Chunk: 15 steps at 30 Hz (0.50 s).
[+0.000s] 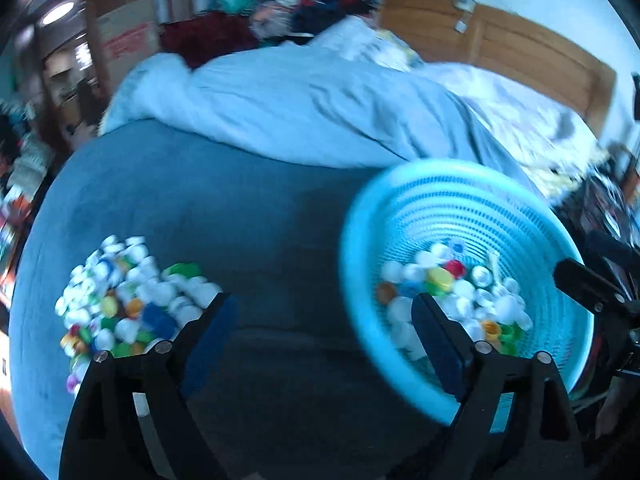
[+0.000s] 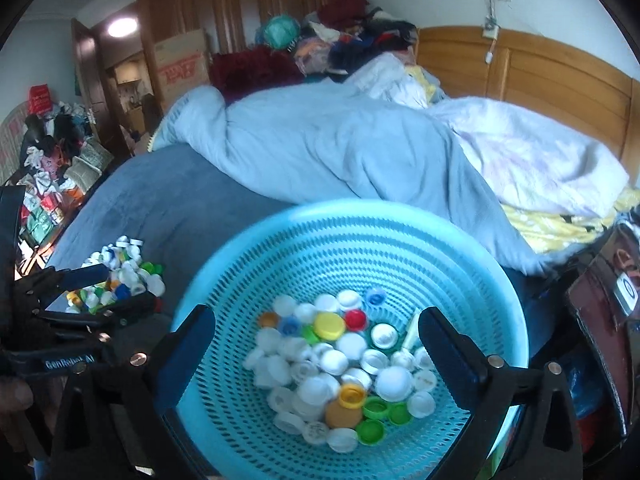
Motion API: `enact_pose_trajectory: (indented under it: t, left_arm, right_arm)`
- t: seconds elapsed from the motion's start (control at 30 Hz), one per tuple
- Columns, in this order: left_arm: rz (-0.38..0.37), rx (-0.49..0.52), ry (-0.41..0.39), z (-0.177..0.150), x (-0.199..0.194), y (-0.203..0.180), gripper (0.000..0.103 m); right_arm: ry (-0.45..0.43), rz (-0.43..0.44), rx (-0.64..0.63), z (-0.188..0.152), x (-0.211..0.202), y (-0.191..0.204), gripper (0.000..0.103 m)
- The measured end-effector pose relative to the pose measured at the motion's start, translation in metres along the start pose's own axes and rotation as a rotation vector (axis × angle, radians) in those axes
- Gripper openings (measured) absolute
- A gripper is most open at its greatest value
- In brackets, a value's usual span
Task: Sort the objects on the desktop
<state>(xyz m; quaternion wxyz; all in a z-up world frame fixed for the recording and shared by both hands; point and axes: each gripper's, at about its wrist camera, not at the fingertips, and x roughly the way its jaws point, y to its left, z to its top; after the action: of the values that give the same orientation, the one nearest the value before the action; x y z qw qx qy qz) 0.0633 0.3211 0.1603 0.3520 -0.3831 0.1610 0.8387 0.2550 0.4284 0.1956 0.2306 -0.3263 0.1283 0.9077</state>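
Both tools stand spread with nothing between their pads: the right tool hangs over the turquoise basket, where many bottle caps already lie, while the left tool is over bare blue bedspread between the basket and the loose pile of caps at its left. Since the pile is heaped on soft bedding, a careless pinch would likely scatter neighbouring caps or catch two at once. The light basket also sits near the bed's edge, so a knock from either tool could tip it.
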Motion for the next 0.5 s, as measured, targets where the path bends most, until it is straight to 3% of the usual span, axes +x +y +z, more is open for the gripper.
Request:
enact_pose_trajectory:
  t: [0.27, 0.5]
  left_arm:
    - [0.161, -0.2, -0.047, -0.043, -0.031, 0.103, 0.092]
    - [0.324, -0.361, -0.003, -0.113, -0.049, 0.19, 0.092]
  right_arm:
    - [0.022, 0.112, -0.113, -0.003, 0.01, 0.075, 0.103]
    - [0.081, 0.286, -0.258, -0.026, 0.03, 0.173, 0.103]
